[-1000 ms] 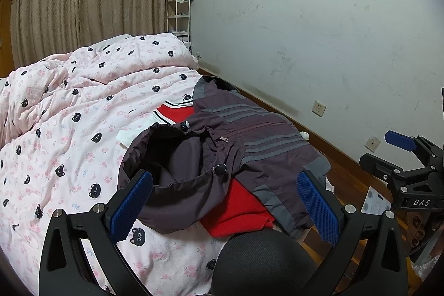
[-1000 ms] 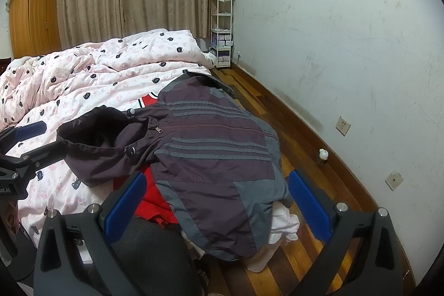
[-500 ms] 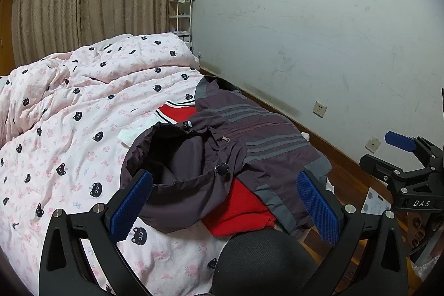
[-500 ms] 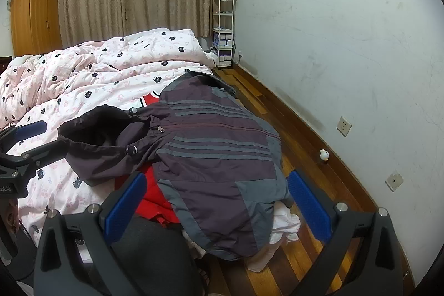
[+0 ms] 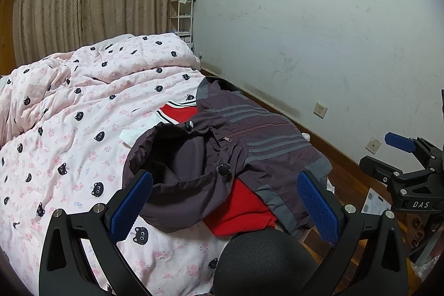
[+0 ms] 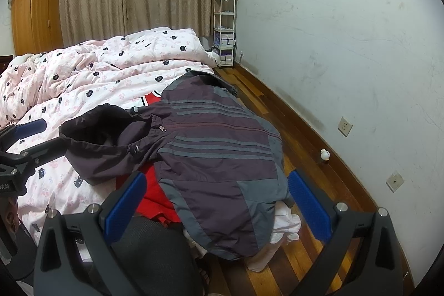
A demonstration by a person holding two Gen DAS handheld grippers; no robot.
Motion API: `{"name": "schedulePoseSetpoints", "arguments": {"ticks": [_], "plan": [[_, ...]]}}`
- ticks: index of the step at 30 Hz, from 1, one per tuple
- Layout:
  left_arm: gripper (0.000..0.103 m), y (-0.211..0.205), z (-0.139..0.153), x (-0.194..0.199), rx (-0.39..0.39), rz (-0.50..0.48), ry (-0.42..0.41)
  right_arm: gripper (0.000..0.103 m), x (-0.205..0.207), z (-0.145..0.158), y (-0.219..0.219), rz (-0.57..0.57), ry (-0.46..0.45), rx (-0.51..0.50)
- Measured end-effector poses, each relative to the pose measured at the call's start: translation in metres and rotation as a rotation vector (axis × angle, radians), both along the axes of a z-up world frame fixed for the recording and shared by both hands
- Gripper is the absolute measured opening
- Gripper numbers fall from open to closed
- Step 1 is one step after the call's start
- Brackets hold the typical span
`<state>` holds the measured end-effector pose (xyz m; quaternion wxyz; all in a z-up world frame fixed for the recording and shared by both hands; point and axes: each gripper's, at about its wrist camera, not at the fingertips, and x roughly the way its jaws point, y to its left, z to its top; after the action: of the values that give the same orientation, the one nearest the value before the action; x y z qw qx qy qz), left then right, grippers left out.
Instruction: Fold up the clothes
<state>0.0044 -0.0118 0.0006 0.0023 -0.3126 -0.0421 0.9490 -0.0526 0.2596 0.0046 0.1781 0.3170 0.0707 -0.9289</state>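
A dark purple hooded jacket [image 5: 244, 146] [image 6: 219, 154] with grey stripes lies spread over the bed's near right corner, its hem hanging over the edge. Under it a red garment [image 5: 238, 207] [image 6: 152, 196] shows, and a white one [image 6: 283, 224] droops toward the floor. My left gripper [image 5: 224, 201] stands open just short of the hood, holding nothing. My right gripper [image 6: 216, 201] is open above the jacket's lower part, also empty. Each gripper appears at the edge of the other's view: the right gripper [image 5: 399, 154], the left gripper [image 6: 30, 135].
A pink quilt [image 5: 83, 115] with black cat faces covers the bed. A white wall with sockets [image 6: 344, 126] runs along the right above a strip of wooden floor [image 6: 305, 146]. A white shelf unit [image 6: 224, 29] stands in the far corner, a wardrobe [image 6: 36, 18] at the left.
Both views have crept slightly forward and lower toward the jacket. The clothes have not moved and both grippers stay open.
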Motion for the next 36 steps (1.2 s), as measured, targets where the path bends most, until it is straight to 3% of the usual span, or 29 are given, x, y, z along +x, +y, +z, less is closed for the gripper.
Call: {"name": "schedulePoseSetpoints", "arguments": {"ticks": [36], "plan": [[0.103, -0.0064, -0.0079, 0.0031, 0.017, 0.001, -0.009, 0.103, -0.0005, 0.0001, -0.0082, 0.021, -0.004, 0.010]]}}
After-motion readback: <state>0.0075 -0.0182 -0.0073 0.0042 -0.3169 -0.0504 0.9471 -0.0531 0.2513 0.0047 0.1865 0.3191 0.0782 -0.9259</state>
